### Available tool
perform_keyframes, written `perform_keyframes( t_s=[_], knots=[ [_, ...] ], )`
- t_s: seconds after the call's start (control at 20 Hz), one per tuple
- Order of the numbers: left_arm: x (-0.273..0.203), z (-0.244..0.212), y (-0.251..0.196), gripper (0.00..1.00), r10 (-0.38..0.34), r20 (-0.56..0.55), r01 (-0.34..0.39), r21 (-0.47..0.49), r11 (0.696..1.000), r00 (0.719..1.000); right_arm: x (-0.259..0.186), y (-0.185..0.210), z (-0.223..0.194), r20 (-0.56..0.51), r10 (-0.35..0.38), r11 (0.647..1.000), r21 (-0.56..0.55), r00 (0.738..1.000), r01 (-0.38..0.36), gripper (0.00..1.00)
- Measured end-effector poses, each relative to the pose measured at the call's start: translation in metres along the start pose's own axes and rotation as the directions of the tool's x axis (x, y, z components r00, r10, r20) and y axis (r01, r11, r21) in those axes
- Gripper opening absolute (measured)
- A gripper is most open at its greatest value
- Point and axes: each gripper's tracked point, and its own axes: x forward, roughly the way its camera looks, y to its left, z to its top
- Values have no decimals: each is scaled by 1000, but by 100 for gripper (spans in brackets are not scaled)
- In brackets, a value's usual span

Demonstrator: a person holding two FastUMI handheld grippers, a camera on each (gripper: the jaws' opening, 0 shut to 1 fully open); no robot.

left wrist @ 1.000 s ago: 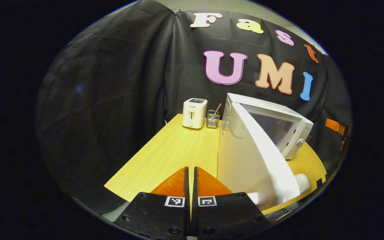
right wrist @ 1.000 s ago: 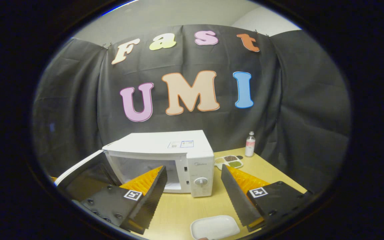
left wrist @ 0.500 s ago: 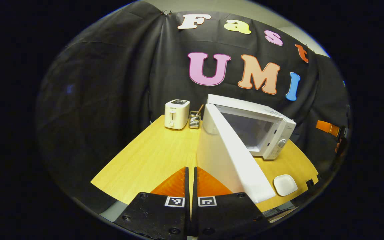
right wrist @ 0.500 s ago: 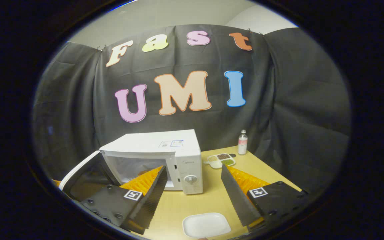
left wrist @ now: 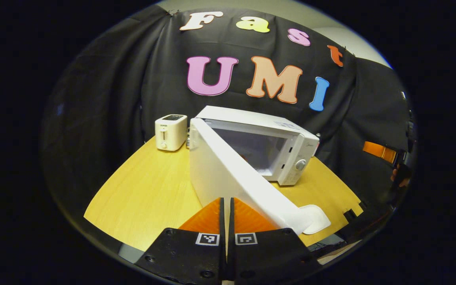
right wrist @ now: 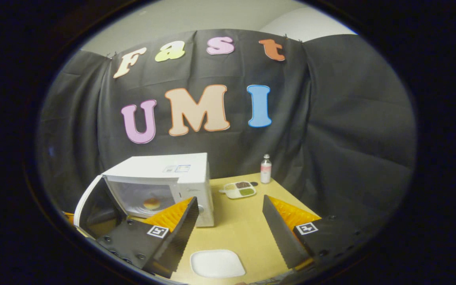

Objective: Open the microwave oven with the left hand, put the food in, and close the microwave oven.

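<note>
Left gripper view: the left gripper (left wrist: 226, 206) sits at the bottom centre of the frame, its two fingers pressed together with nothing between them. Just above and to the right of the fingertips stands the edge of the microwave door (left wrist: 228, 174), swung wide open and running from the centre of the frame toward the lower right. Behind it the white microwave oven (left wrist: 267, 136) occupies the middle of the frame on a light wooden table (left wrist: 149, 190), its cavity exposed and its dial at the right end of the front panel. A white toaster (left wrist: 170, 132) stands on the table at the left of the oven, near the black cloth wall. A white plate (left wrist: 315, 217) lies on the table at the lower right, partly hidden by the door's lower corner. At the far right edge a hand and part of the other gripper appear, too small to describe.

Right gripper view: the right gripper (right wrist: 230, 219) is at the bottom of the frame, fingers spread wide apart and holding nothing. The white plate (right wrist: 217, 263) lies empty on the table between and below the fingers. At the lower left, the microwave oven (right wrist: 160, 182) stands with its door (right wrist: 93, 206) open; a small round bun (right wrist: 151, 203) rests inside the cavity. A divided tray of condiments (right wrist: 239, 190) and a small bottle (right wrist: 266, 169) stand beyond, at centre right.
</note>
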Motion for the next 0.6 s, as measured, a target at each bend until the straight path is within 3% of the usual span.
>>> perform_keyframes(
  t_s=[0.45, 0.5, 0.55, 0.6],
  knots=[
    [43, 18, -72, 0, -178, -2, 178, -5, 984, 984, -23, -44, -3, -7, -113, 993, -37, 994, 112, 92],
    [48, 20, -79, 0, -193, 4, 193, -6, 981, 981, -25, -46, -3, -5, -120, 992, -39, 993, 119, 100],
    [53, 22, -84, 0, -204, 7, 204, -2, 979, 979, -27, -46, -3, -7, -124, 992, -37, 992, 123, 100],
    [59, 25, -89, 0, -211, 8, 211, 3, 977, 977, -28, -46, -5, -9, -126, 992, -34, 992, 125, 92]
  ],
)
